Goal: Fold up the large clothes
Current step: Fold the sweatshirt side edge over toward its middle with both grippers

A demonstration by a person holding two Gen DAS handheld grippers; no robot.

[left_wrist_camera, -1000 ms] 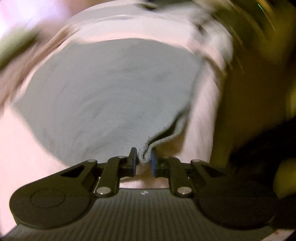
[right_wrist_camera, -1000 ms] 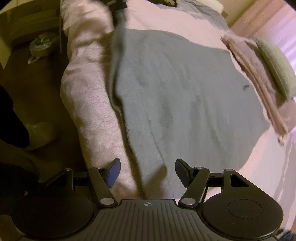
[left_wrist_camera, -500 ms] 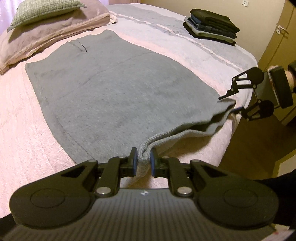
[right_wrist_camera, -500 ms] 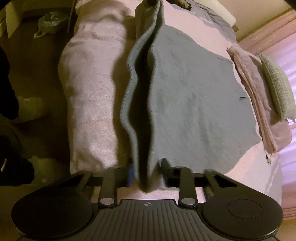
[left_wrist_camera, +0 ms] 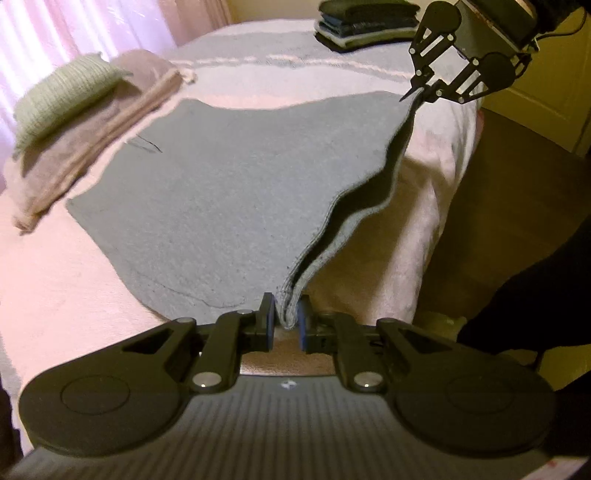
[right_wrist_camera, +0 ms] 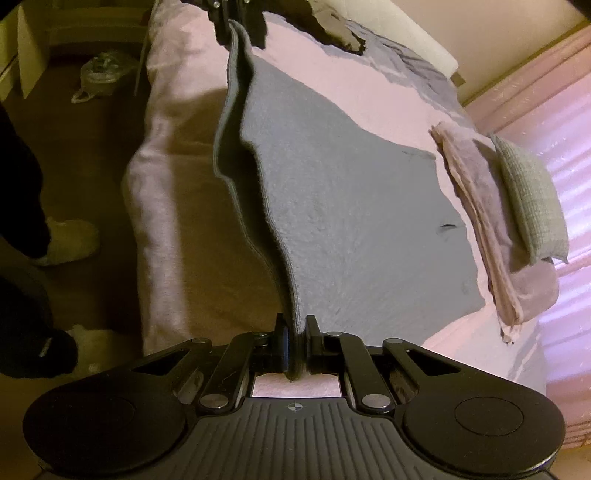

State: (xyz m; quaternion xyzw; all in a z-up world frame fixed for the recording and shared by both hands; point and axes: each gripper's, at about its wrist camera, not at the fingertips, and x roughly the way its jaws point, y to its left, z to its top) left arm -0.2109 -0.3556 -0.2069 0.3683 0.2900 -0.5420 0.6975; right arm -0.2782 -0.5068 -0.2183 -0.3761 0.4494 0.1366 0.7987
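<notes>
A large grey garment (left_wrist_camera: 236,192) lies spread on a pink bed cover, its near edge lifted off the bed. My left gripper (left_wrist_camera: 286,326) is shut on one corner of the doubled hem. The right gripper (left_wrist_camera: 421,92) shows at the top right of the left wrist view, holding the other corner. In the right wrist view the right gripper (right_wrist_camera: 295,347) is shut on the grey garment (right_wrist_camera: 351,221), and the hem runs taut up to the left gripper (right_wrist_camera: 236,22) at the top. The two layers of the hem gape apart in the middle.
A green pillow (left_wrist_camera: 66,99) rests on folded mauve bedding (left_wrist_camera: 85,147) at the far side. A stack of folded dark clothes (left_wrist_camera: 365,22) sits at the bed's far end. The bed edge (right_wrist_camera: 155,206) drops to brown floor, where a person's slippered feet (right_wrist_camera: 70,242) stand.
The right gripper, open a second ago, has shut on the garment's corner. Both grippers have lifted the hem, which now stretches between them above the bed edge.
</notes>
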